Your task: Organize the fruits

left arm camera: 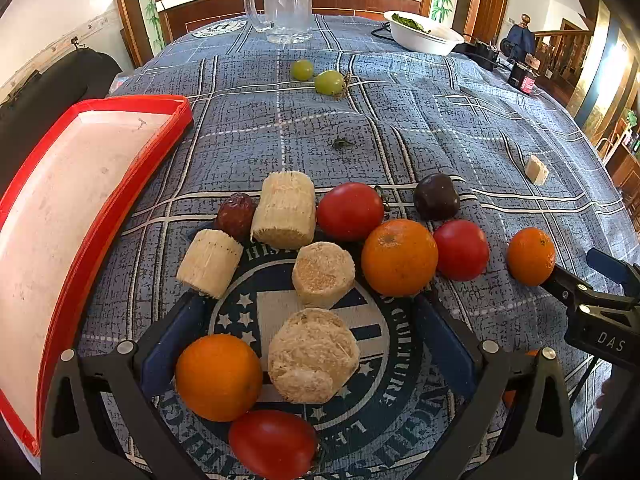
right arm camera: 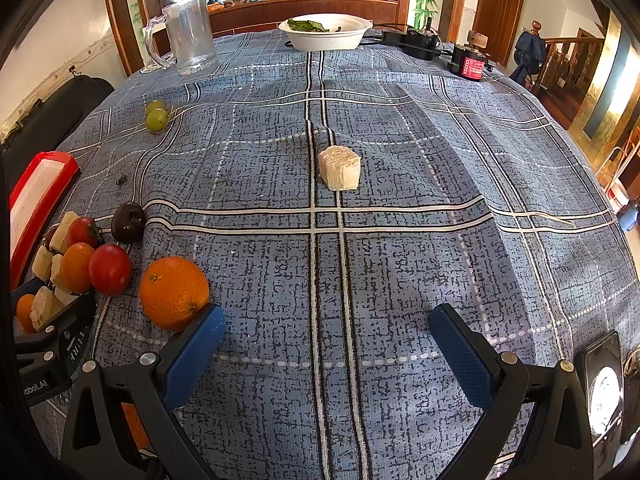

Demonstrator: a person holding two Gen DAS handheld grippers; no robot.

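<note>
Both tools gape wide and empty, left tool (left arm camera: 308, 344) over fruit, right tool (right arm camera: 326, 340) beside an orange (right arm camera: 173, 293).

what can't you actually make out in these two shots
- Red tray: left wrist view, its near end cut off by the frame edge.
- White bowl: right wrist view, the leafy contents too small to identify.
- Fruit cluster: right wrist view, partly hidden behind the left claw.

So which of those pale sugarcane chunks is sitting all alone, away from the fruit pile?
The sugarcane chunk out in the middle of the blue cloth, ahead of the open right gripper. It touches nothing; the other chunks crowd among oranges and tomatoes.
</note>
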